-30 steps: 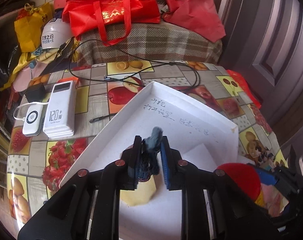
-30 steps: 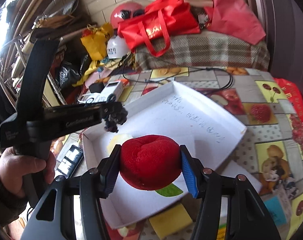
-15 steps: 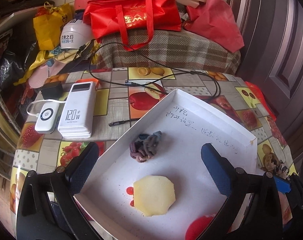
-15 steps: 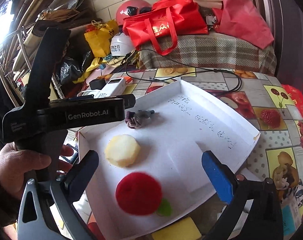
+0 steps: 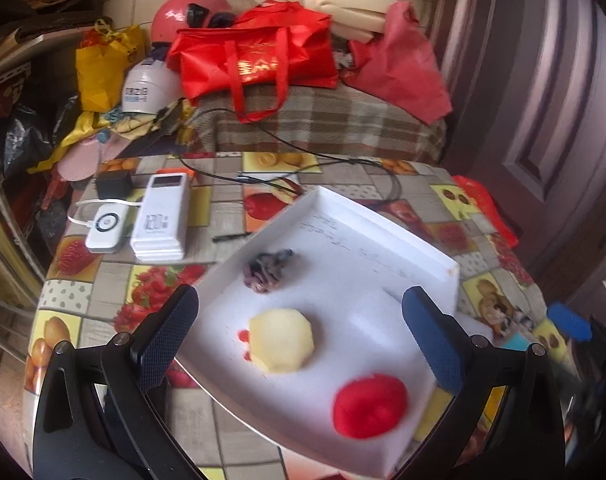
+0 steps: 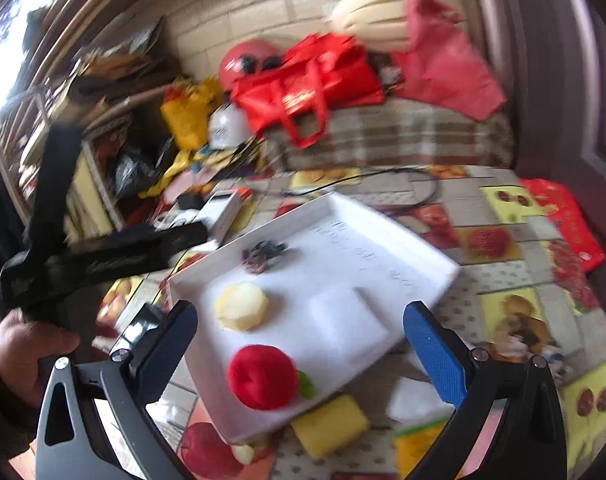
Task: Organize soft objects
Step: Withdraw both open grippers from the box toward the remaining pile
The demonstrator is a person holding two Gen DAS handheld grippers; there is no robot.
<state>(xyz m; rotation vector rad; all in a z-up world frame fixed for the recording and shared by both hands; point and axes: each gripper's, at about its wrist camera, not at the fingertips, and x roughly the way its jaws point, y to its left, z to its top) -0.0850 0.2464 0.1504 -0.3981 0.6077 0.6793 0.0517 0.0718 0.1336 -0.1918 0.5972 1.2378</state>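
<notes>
Handwriting on the white tray (image 5: 415, 240) blurs unreadably. Left gripper (image 5: 301, 344) and right gripper (image 6: 301, 346), earlier clamping the hair ties (image 5: 269, 270) and red plush (image 6: 263, 376), now gape empty.

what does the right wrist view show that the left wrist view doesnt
Only the right wrist view shows the person's hand holding the left gripper, and a yellow sponge beside the tray.

Only the left wrist view shows both white power banks in full.

Both show the white tray holding the dark hair ties, the pale yellow soft slice and the red plush, each apart from the others.
</notes>
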